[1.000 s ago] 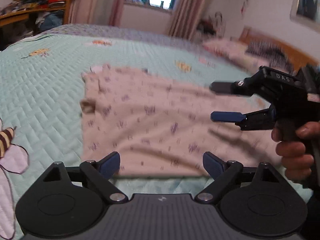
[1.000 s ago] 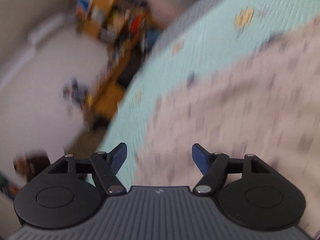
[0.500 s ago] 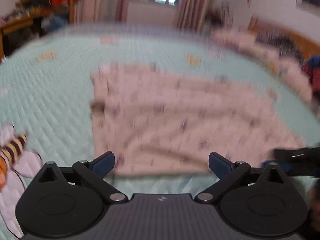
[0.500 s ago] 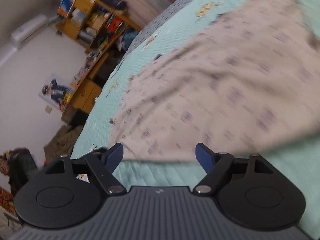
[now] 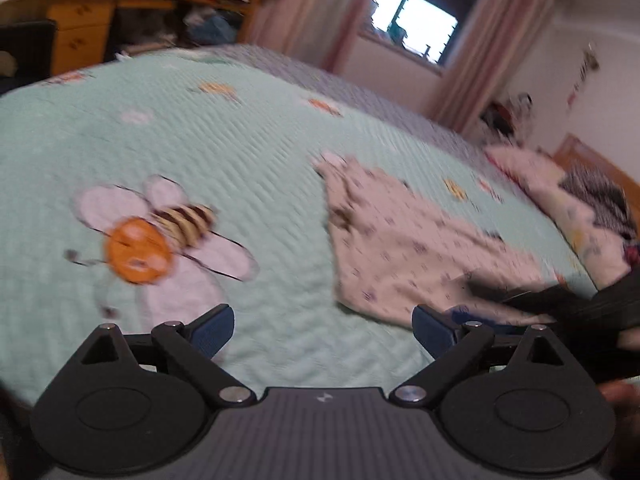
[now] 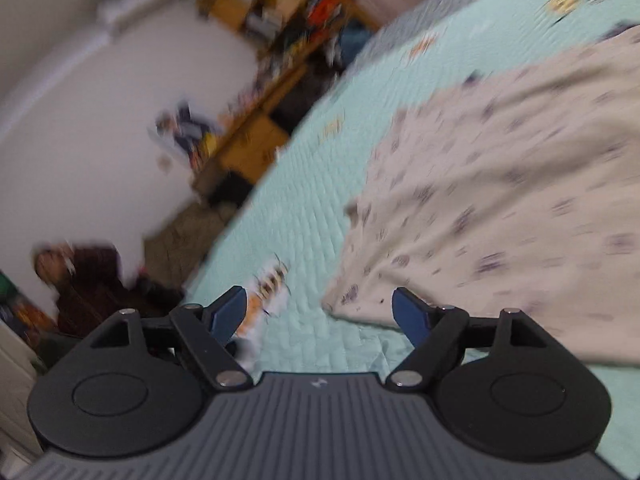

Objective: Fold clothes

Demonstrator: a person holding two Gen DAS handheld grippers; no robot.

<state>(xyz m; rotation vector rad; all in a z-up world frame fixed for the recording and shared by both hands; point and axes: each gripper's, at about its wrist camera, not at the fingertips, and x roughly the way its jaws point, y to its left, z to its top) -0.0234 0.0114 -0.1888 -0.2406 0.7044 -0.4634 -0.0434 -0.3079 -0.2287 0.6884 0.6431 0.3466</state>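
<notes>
Garment: a pale printed cloth [image 5: 404, 240] lies spread flat on the mint quilted bedspread [image 5: 200, 140].
Risk: its near corner may slip or bunch if pinched too shallowly.
Left gripper [image 5: 322, 330]: jaws wide apart, empty, over bare quilt beside the cloth.
Right gripper [image 6: 318, 314]: jaws apart, empty, near the cloth's corner.

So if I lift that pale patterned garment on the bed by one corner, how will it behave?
The pale patterned cloth garment lies flat with soft wrinkles, so it probably droops. It looks thin, likely light. The quilted mint bedspread may drag on it slightly.
</notes>
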